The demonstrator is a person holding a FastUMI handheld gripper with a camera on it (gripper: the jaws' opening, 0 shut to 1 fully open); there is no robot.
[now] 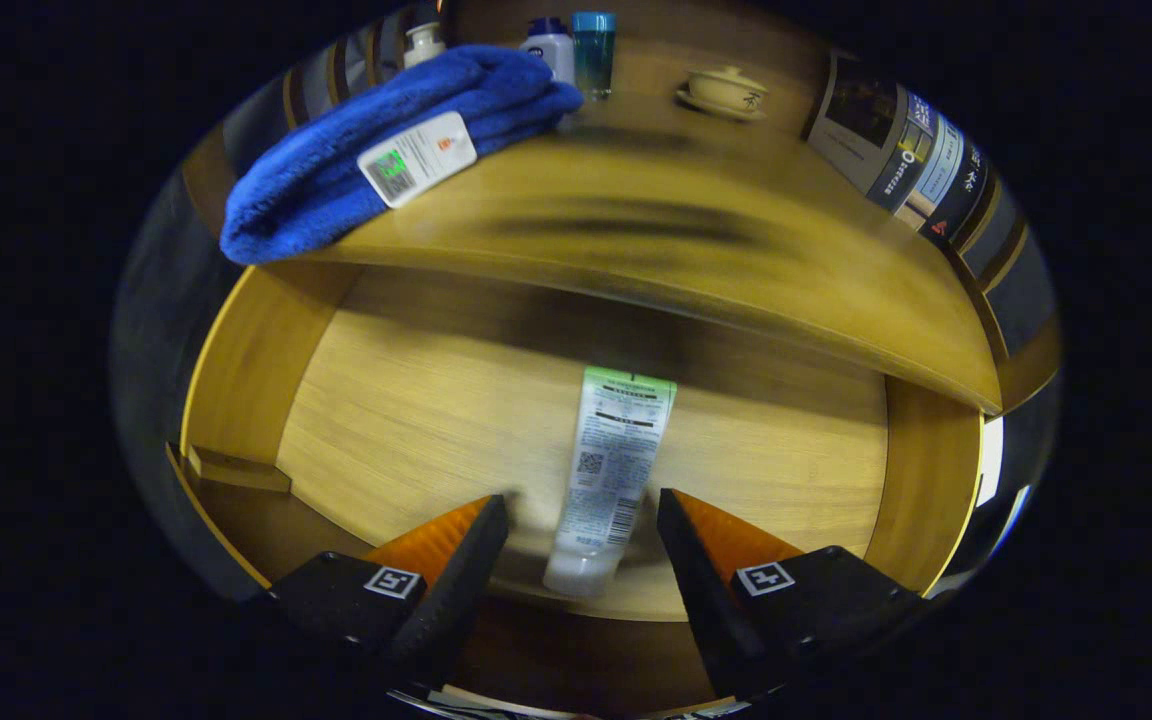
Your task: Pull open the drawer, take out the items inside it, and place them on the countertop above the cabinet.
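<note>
The wooden drawer stands pulled open below the countertop. A white tube with a green end lies flat on the drawer floor, its cap end pointing back toward me. My gripper is open, one finger on each side of the tube's cap end, neither finger pressing on it. A folded blue towel with a white tag lies on the countertop, hanging a little over the front edge above the drawer's left side.
At the back of the countertop stand a small white bottle, a white bottle with a blue cap and a blue cup. A lidded tea bowl on a saucer sits further right. Books lean at the right end.
</note>
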